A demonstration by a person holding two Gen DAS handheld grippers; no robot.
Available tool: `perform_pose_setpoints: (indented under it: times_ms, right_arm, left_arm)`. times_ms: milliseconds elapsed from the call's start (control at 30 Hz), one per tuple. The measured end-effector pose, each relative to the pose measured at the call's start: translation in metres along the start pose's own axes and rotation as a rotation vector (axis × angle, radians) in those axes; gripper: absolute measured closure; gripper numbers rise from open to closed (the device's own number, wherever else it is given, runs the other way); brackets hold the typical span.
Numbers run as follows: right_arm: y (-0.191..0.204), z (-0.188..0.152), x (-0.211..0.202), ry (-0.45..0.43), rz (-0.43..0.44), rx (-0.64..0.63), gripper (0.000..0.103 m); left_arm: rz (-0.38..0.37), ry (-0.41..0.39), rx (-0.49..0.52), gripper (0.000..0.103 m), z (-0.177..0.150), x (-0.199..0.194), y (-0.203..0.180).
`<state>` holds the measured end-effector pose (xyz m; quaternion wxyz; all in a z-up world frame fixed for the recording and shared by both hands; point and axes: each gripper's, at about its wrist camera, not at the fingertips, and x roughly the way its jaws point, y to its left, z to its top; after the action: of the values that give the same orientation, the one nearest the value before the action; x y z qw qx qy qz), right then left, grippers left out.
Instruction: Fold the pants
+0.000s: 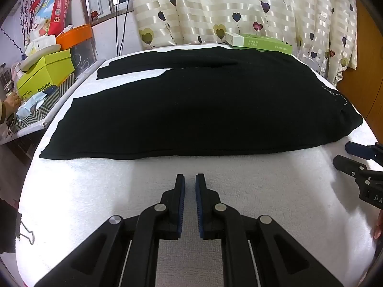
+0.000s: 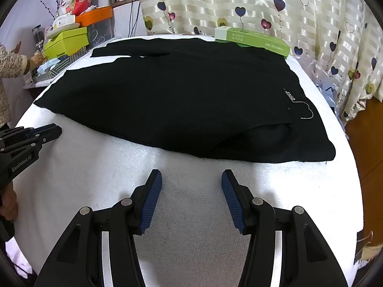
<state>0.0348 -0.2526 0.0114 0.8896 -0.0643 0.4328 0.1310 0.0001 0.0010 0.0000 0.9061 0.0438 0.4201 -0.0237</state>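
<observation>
Pants (image 1: 203, 110): black, spread flat on the white tabletop (image 1: 95, 191), waist to the right, legs running left, far side touching a green box (image 1: 261, 43).
Left claw (image 1: 190, 181): nearly closed, empty, just short of the pants' near edge.
Right claw (image 2: 191, 181): released wide, empty, near the waist corner.
Progress: seemingly no fold made; all folding remains.

Behind the black pants (image 2: 182, 100), the green box (image 2: 251, 39) has print too small to read, and its base is hidden by the cloth's far edge. The pants' label (image 2: 290, 95) lettering is unreadable. Left of the pants, a person's sleeve (image 2: 9, 67) is cut off by the frame.
</observation>
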Motion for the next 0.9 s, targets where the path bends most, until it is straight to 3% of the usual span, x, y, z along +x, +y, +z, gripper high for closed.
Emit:
perform_pose_setpoints:
  times_ms: [900]
  right_arm:
    - [0.001, 0.001, 0.000, 0.000, 0.002, 0.002, 0.050]
  left_arm:
    - [0.062, -0.005, 0.050, 0.092, -0.002, 0.000, -0.010]
